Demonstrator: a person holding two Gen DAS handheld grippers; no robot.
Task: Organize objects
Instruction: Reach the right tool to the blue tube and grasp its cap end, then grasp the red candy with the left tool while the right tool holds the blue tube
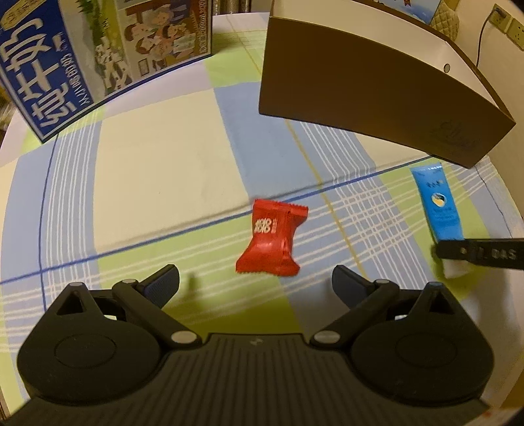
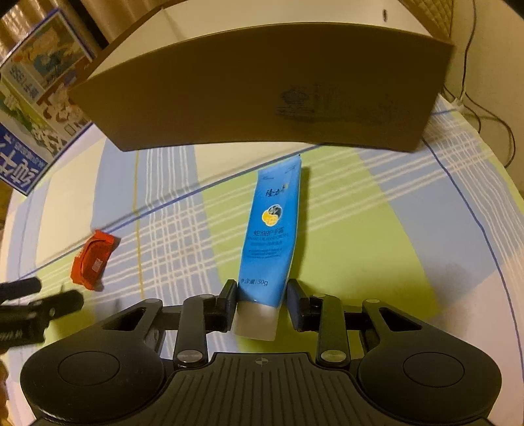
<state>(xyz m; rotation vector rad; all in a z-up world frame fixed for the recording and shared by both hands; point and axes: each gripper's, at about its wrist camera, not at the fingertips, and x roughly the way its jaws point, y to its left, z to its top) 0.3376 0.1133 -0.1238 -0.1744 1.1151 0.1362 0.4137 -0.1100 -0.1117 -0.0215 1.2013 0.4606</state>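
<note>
A red snack packet point(image 1: 270, 244) lies on the checked tablecloth just ahead of my left gripper point(image 1: 255, 285). That gripper is open, with its pads wide apart and nothing between them. A blue hand-cream tube point(image 2: 271, 229) lies flat, its white cap point(image 2: 255, 322) toward me. My right gripper point(image 2: 262, 303) is shut on the tube just above the cap. The left wrist view shows the tube point(image 1: 437, 203) at the far right with the right gripper's finger point(image 1: 478, 254) across its cap end. The packet point(image 2: 91, 260) and the left gripper point(image 2: 46, 295) show at the left of the right wrist view.
A large brown open box point(image 1: 376, 88) with white inner walls stands behind both objects point(image 2: 262, 88). A blue printed milk carton case point(image 1: 82, 55) stands at the back left. The round table's cloth point(image 1: 157, 164) shows between them. Cables and a wall socket point(image 1: 511, 23) are at the far right.
</note>
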